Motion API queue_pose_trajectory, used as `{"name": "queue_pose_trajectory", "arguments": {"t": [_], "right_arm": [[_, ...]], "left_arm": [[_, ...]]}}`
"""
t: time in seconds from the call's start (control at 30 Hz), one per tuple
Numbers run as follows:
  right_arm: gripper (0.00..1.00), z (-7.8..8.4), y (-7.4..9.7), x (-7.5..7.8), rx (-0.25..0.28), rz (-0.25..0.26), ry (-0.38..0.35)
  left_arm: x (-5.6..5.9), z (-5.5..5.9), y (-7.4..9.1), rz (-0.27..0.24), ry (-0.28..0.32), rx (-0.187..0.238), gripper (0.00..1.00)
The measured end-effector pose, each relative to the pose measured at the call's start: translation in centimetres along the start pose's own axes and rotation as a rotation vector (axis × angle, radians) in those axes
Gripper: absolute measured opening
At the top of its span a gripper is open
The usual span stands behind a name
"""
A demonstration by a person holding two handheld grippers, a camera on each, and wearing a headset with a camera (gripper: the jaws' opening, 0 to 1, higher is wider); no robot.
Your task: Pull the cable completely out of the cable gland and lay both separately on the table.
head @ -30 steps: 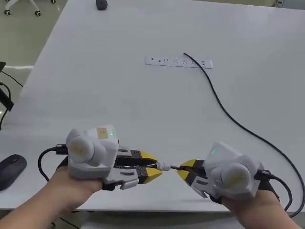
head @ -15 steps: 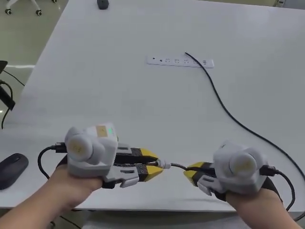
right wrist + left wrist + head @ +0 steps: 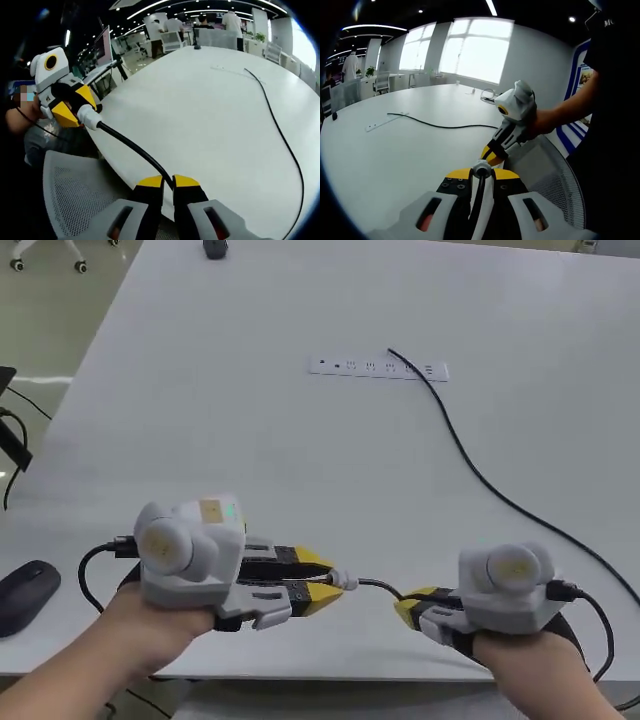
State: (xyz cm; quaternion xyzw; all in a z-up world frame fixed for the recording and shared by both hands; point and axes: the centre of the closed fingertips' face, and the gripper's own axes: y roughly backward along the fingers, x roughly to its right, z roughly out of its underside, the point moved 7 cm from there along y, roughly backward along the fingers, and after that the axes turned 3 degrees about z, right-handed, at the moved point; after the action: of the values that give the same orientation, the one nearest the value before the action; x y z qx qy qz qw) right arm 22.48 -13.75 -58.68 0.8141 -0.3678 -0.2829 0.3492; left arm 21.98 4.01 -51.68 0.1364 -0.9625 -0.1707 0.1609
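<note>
**Gland and cable both clamped, a short span of cable between the grippers**

The white cable gland (image 3: pixel 345 585) sits pinched at the yellow tips of the left gripper (image 3: pixel 322 585), held in the air by the near edge of the table (image 3: pixel 250 440). A black cable (image 3: pixel 378 587) comes out of the gland's end and runs in a shallow curve to the right gripper (image 3: pixel 410 608), whose jaws are closed on it.

In the left gripper view the gland (image 3: pixel 481 168) shows as a round white collar between the closed tips of the left gripper (image 3: pixel 481 175), with the right gripper (image 3: pixel 492 152) just beyond it, tips pointing back toward the gland. In the right gripper view the cable (image 3: pixel 135 147) rises from between the closed tips of the right gripper (image 3: pixel 167 181) and bends left to the gland (image 3: pixel 86 116), which sticks out of the left gripper (image 3: pixel 70 107).

Each gripper is in one of the person's hands, and the two point toward each other, near but not touching.

Farther back on the table lies a white power strip (image 3: pixel 378 369), with a long black cord (image 3: pixel 480 480) trailing from it toward the right edge. A dark mouse (image 3: pixel 25 595) rests at the near left corner. A grey mesh chair (image 3: pixel 75 195) stands below the table edge.
</note>
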Motion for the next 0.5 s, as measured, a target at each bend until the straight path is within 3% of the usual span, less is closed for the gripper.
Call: {"name": "queue_pose_trajectory", "arguments": {"t": [0.33, 0.5], "right_arm": [[0.02, 0.13, 0.15, 0.17, 0.003, -0.009, -0.024], [0.03, 0.01, 0.41, 0.18, 0.025, -0.006, 0.061]], "left_arm": [[-0.04, -0.11, -0.09, 0.000, 0.009, 0.008, 0.16], [-0.18, -0.24, -0.10, -0.002, 0.011, 0.011, 0.16]]}}
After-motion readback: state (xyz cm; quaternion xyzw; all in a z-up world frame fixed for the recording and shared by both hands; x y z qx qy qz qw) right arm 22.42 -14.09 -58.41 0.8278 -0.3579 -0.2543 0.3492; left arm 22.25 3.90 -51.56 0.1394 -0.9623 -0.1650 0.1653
